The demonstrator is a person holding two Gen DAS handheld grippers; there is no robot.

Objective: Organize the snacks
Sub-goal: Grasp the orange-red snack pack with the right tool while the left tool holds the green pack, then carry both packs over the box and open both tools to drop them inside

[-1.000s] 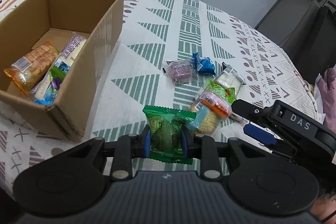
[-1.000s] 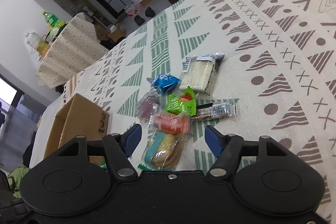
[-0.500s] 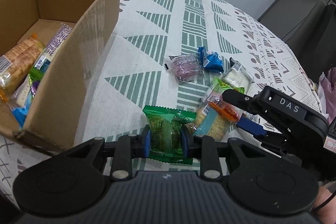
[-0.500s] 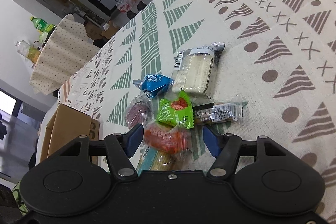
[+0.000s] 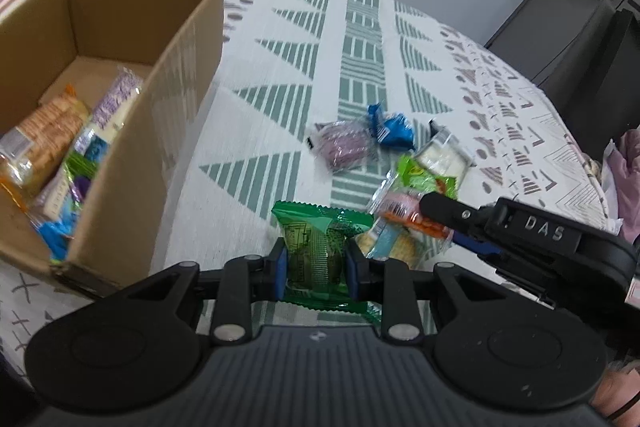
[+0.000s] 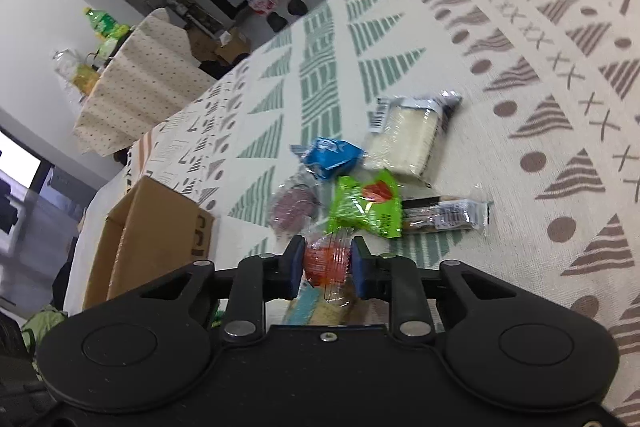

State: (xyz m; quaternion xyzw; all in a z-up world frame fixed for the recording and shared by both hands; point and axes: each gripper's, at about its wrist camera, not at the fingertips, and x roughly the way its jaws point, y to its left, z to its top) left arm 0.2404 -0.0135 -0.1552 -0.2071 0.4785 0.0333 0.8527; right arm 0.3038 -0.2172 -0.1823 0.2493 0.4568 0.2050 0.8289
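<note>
My left gripper [image 5: 316, 273] is shut on a dark green snack packet [image 5: 320, 251], held just above the patterned cloth, right of the cardboard box [image 5: 132, 163]. The box holds several wrapped snacks [image 5: 60, 139]. My right gripper [image 6: 326, 265] is shut on the orange end of a clear cracker packet [image 6: 324, 261]; from the left wrist view the same right gripper [image 5: 440, 223] reaches in from the right over that cracker packet [image 5: 394, 233]. Loose on the cloth lie a purple snack [image 5: 344, 147], a blue packet [image 5: 392, 131], a lime green packet [image 6: 366, 207] and a white cake packet [image 6: 404, 139].
A thin dark bar in clear wrap [image 6: 444, 215] lies right of the lime packet. The cardboard box [image 6: 148, 239] stands at the table's left. Bare cloth [image 5: 256, 131] separates box and snack pile. A second covered table with bottles [image 6: 100, 35] stands behind; a dark chair [image 5: 592, 67] is far right.
My right gripper went from open to shut on the cracker packet's orange end. My left gripper keeps its hold on the green packet, and the view has shifted slightly back toward the box.
</note>
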